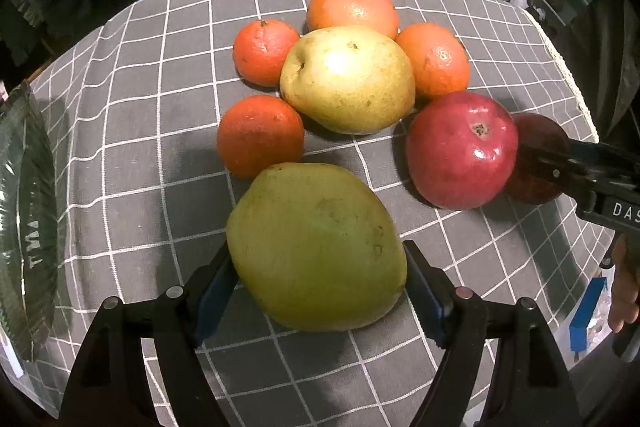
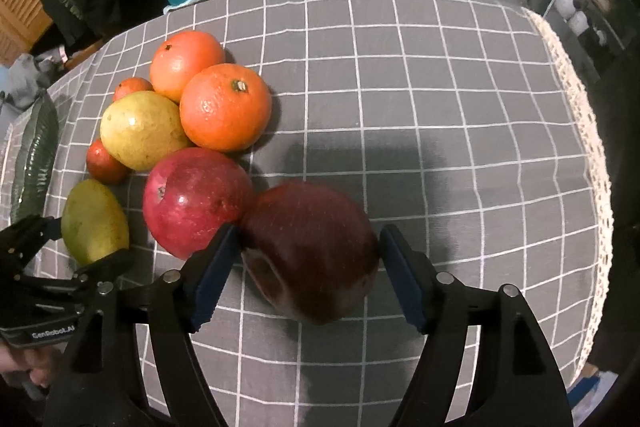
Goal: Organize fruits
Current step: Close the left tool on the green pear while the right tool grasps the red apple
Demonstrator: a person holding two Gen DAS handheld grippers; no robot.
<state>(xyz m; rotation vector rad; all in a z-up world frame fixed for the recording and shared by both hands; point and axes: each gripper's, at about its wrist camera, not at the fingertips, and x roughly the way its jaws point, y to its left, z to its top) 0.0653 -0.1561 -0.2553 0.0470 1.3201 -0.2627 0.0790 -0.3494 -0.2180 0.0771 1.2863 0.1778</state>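
Clearly, from the left wrist, my left gripper [image 1: 318, 279] brackets the green pear [image 1: 316, 247], both blue pads [image 1: 424, 291] at its widest flanks and seemingly touching. It sits just nearer me than the yellow pear [image 1: 347, 79], the landmark of the pile. It looks firm, fairly heavy and smooth, so I judge a mid-body hold safest. The glass plate [image 1: 28, 227] lies well left of the yellow pear, with open cloth between.

From the right wrist, my right gripper [image 2: 306, 275] straddles the dark apple [image 2: 314, 251], right of the yellow pear and touching the red apple [image 2: 196, 199]. The left pad touches; the right stands just off, so the jaws are apart. Waxy skin may slip. The tablecloth [image 2: 460, 99] offers wide room rightward before its lace edge [image 2: 592, 155].
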